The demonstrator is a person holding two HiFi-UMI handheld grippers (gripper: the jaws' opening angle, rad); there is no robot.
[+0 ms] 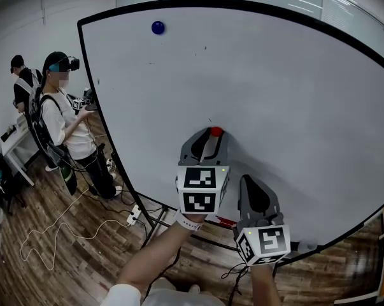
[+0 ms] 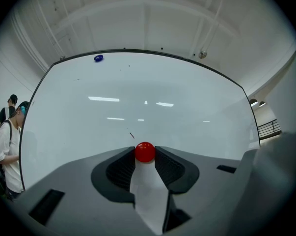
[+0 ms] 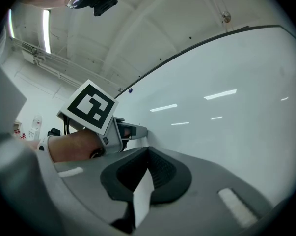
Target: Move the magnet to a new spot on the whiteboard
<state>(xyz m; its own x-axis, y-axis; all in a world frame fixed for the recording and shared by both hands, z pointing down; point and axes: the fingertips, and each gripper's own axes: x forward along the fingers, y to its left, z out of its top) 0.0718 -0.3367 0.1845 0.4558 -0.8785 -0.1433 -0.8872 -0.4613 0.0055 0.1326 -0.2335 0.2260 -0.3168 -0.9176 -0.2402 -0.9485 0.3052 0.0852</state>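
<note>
Pinching the red magnet (image 2: 145, 152) between its tips, the left tool (image 1: 214, 135) holds it against the whiteboard (image 1: 287, 75), with bare board ahead and to both sides. The right tool (image 1: 253, 185), pressed together and empty, sits just beside it.

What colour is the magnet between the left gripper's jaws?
The magnet is red, clearest in the left gripper view.

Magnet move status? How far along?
Done: reach and grasp; the left tool clamps the red magnet from both sides. In hand: magnet gripped, apparently against the whiteboard, lower middle. Left: pull it off, set it at a new spot, release. The right tool is shut, empty, beside it.
</note>
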